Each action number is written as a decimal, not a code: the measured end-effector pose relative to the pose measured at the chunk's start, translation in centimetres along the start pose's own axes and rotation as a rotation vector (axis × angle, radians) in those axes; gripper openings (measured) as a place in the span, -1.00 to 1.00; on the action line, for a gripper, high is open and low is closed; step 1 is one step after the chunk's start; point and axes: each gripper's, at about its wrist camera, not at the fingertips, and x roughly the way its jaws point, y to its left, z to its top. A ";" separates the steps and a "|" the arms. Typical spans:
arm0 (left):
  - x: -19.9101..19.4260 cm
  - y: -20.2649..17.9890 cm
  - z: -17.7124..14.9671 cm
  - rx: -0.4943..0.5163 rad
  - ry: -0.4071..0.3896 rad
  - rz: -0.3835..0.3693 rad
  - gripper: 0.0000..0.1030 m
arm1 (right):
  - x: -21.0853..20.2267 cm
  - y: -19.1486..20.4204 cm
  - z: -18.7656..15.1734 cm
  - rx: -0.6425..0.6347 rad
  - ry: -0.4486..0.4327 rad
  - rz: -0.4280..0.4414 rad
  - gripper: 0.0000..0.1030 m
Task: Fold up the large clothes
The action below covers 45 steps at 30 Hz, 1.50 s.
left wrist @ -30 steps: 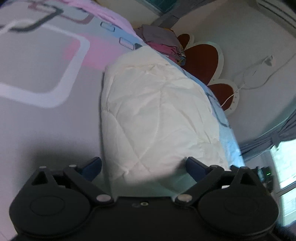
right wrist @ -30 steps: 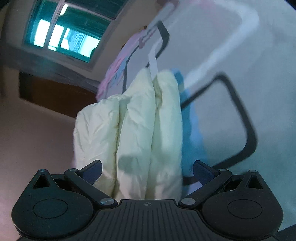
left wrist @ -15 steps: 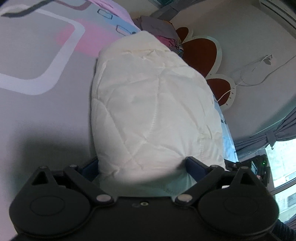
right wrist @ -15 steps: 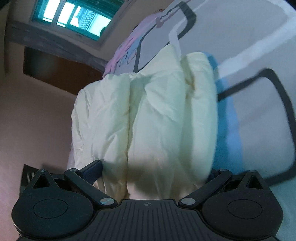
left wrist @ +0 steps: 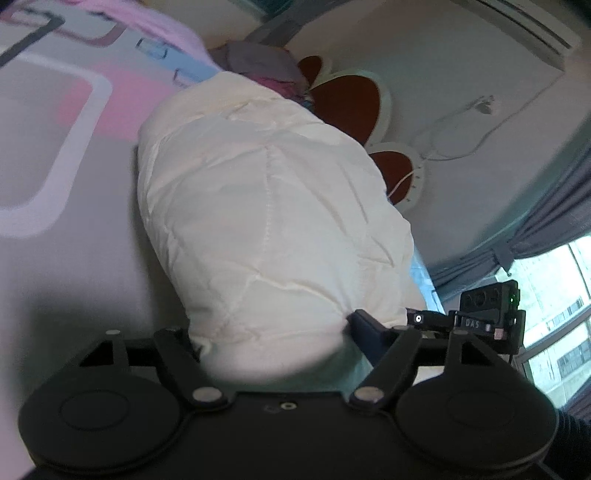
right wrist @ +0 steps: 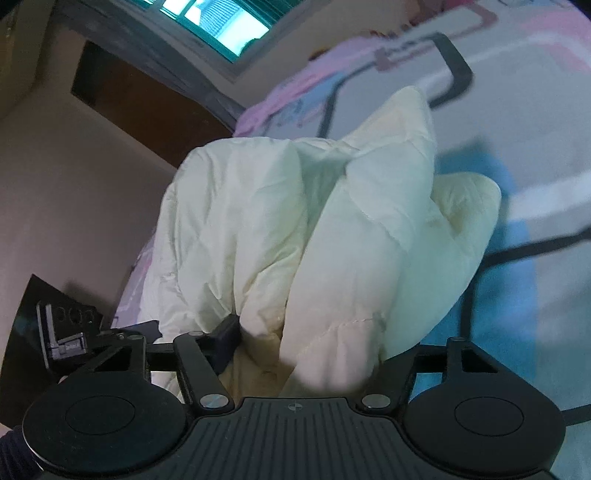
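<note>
wall point(left wrist: 461, 55): pale | curtain point(left wrist: 554, 206): grey | window point(right wrist: 218, 22): bright | bedsheet point(left wrist: 55, 166): pink-grey patterned

I see a cream-white quilted garment point(left wrist: 273, 221), stitched in diamond lines, paler and faintly yellowish from my right camera point(right wrist: 332, 229). Under it the bedsheet point(left wrist: 55, 147) is grey with pink patches, light blue blocks and white and black rounded-rectangle outlines. Far right, a reddish-brown headboard point(left wrist: 351, 99) has cream edging. Both grippers' bodies are black.
</note>
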 end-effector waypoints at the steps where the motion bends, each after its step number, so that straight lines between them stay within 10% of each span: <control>1: -0.6 0.1 0.2 0.010 -0.004 -0.004 0.45 | 0.2 0.9 0.1 -0.010 -0.005 -0.002 0.29; 16: -18.6 10.6 6.2 0.063 -0.111 0.031 0.45 | 15.0 18.7 -0.2 -0.150 -0.004 0.044 0.29; 25: -23.5 22.0 5.8 -0.045 -0.049 0.168 0.48 | 28.1 20.8 -3.9 -0.071 0.107 -0.021 0.29; 35: -23.5 23.2 5.6 -0.032 -0.051 0.201 0.84 | 25.9 19.9 -5.1 0.008 0.049 -0.080 0.47; 39: -28.2 23.1 6.0 0.012 -0.123 0.244 0.64 | 20.2 19.8 -5.3 -0.043 -0.045 -0.163 0.45; 41: -30.5 23.8 7.1 -0.004 -0.183 0.254 0.30 | 18.2 20.3 -4.4 -0.049 -0.094 -0.187 -0.22; 45: -31.0 22.2 10.5 0.096 -0.236 0.256 -0.08 | 18.2 24.7 -1.0 -0.163 -0.164 -0.223 -0.57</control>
